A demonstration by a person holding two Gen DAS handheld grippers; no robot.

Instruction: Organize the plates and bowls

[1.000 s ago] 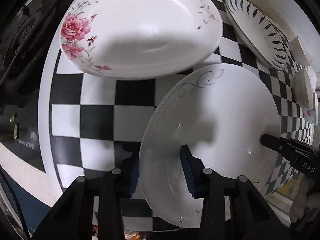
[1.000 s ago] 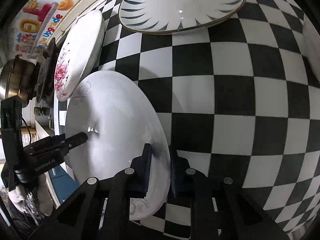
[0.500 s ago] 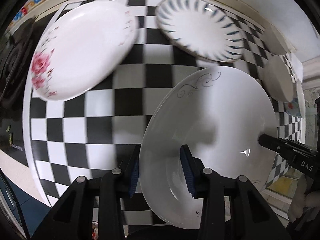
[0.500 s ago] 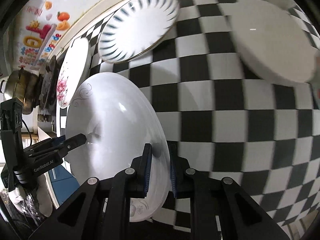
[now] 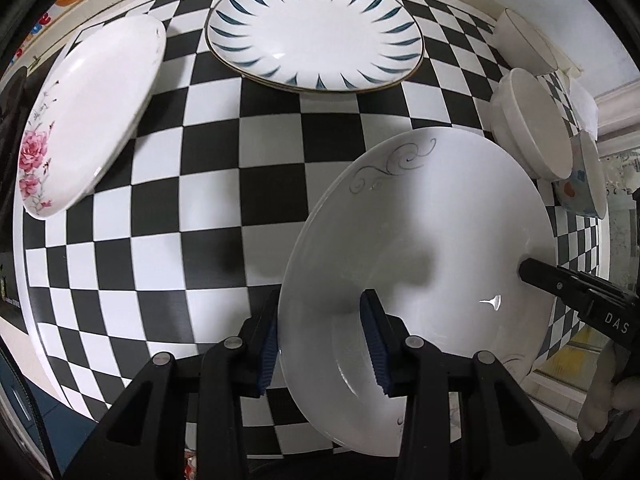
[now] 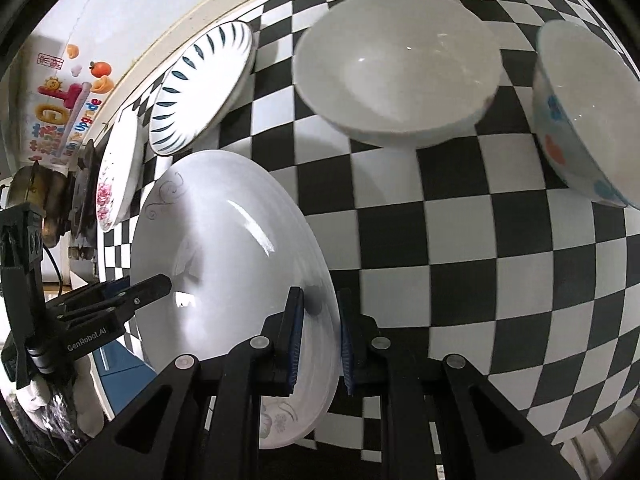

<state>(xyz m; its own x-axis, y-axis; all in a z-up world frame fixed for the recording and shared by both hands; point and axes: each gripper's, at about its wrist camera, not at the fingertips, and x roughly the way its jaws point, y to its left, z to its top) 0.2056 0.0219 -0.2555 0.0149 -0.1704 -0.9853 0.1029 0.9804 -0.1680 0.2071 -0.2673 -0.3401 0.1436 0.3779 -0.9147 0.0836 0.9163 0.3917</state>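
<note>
A large white plate with a grey scroll mark point(image 5: 432, 232) is held between both grippers above the checkered counter. My left gripper point(image 5: 324, 340) is shut on its near rim. My right gripper point(image 6: 318, 342) is shut on the opposite rim, with the plate point(image 6: 224, 248) filling the lower left of its view. The right gripper's finger point(image 5: 560, 280) shows at the plate's far edge in the left wrist view. A blue-leaf plate point(image 5: 316, 36) and a rose plate point(image 5: 88, 120) lie on the counter.
A plain white bowl point(image 6: 396, 80) and a bowl with blue and orange spots point(image 6: 588, 120) stand on the checkered counter point(image 6: 460, 240), with another white bowl point(image 5: 524, 40) behind. A wall with stickers point(image 6: 68, 100) runs along the back. A stove point(image 6: 80, 192) lies at the left.
Both grippers have carried the scroll plate to the right along the counter. The rose plate slid out to the left of view and the bowls came into view on the right.
</note>
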